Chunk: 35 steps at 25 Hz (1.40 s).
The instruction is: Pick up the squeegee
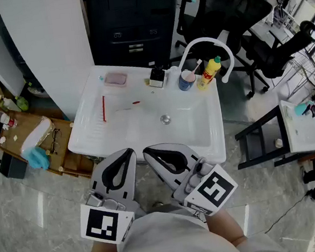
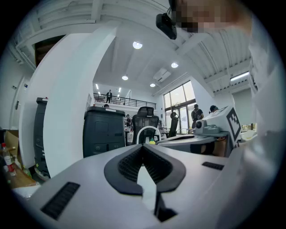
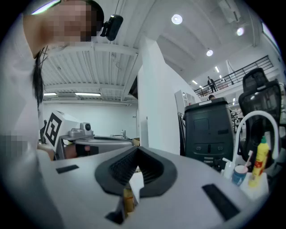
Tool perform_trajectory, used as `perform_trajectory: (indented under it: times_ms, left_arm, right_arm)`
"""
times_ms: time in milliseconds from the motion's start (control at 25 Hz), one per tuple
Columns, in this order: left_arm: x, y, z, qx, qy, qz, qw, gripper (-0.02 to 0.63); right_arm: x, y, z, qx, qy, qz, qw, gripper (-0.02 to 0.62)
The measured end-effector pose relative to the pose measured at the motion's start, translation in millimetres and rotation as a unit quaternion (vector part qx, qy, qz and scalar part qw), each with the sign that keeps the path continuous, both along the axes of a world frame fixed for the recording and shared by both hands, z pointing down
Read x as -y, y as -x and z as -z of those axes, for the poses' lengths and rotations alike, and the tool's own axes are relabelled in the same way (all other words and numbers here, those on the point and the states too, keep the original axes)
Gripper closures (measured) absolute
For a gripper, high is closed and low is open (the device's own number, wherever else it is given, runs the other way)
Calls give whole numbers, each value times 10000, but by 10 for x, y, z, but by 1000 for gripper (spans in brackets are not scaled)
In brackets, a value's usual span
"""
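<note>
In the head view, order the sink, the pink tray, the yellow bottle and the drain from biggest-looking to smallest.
1. sink, by far the largest
2. pink tray and yellow bottle, which look too alike to rank
3. drain, the smallest

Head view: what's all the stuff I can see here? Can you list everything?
sink: one, white, middle of the picture
tap: one, white arch, sink's back right
yellow bottle: one, yellow, under the tap
cup: one, blue, left of the yellow bottle
dish: one, pink, sink's back left
thin tool: one, red, sink's left ledge
cabinet: one, black, behind the sink
office chairs: two, black, back right
left gripper: one, grey, bottom left, jaws shut
right gripper: one, grey, bottom middle, jaws shut
</note>
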State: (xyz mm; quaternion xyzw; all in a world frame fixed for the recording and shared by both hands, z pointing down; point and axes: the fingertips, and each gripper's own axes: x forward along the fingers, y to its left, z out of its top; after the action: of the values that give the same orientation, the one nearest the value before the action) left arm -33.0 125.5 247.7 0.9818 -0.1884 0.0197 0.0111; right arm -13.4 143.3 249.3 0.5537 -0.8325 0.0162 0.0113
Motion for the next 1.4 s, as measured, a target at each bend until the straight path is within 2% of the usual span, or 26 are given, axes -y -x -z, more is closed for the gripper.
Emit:
perform_trajectory:
  times_ms: [280,560,720,1400]
  left_arm:
    - [-111,-8,30,1,-31,12,10000,594]
    - [-9,24,27,9,-32,-52,10000,594]
    - [102,71,13,30,1,-112,9999,594]
    - [914,292,-61,81,181,-411,9990,594]
  right_arm:
    - [-107,2,26,32,-27,43,10000,586]
    - [-8,33,26,55,-18,-30,10000,586]
    - [103,78,31,204,-7,-74,9998,586]
    - [912,304,-70,283,179,-390,9987,586]
